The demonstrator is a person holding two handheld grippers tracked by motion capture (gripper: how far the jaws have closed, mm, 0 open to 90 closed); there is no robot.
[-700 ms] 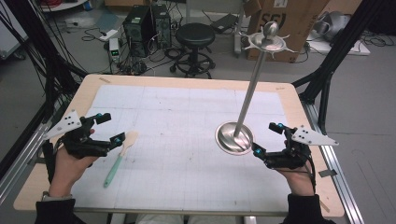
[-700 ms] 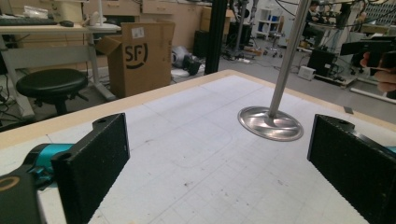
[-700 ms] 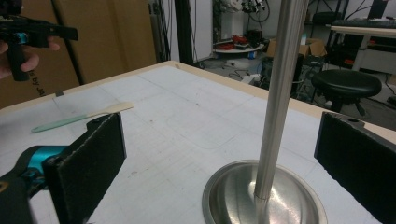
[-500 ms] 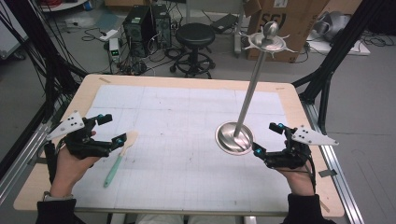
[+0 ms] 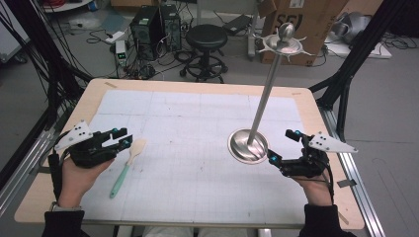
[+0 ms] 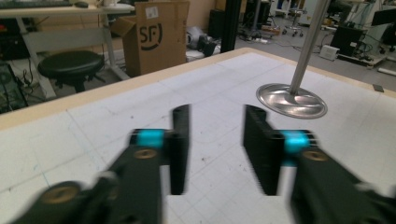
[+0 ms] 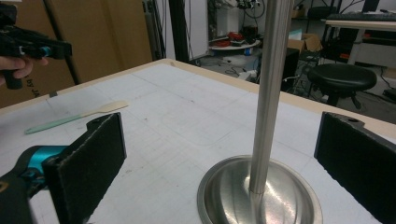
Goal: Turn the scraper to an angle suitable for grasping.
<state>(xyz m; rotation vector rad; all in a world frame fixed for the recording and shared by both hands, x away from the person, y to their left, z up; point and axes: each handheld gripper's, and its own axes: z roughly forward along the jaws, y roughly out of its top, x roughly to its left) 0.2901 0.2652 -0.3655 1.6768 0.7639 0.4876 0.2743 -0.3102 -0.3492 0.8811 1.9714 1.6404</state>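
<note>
**Left gripper sliding toward the spatula**

Your left gripper (image 5: 122, 138) is edging rightward since the earlier frame, jaws apart and empty, just beside the spatula (image 5: 127, 164) lying on the table (image 5: 197, 89). From the left gripper view, you are looking past parted jaws at bare mat. From the right gripper view, your right gripper (image 7: 219, 163) is standing wide, unclenched, flanking the metal stand (image 7: 268, 93) without touching it.

Table (image 5: 316, 197): grid mat (image 5: 197, 123), spatula (image 5: 126, 165), metal stand (image 5: 248, 146).
</note>
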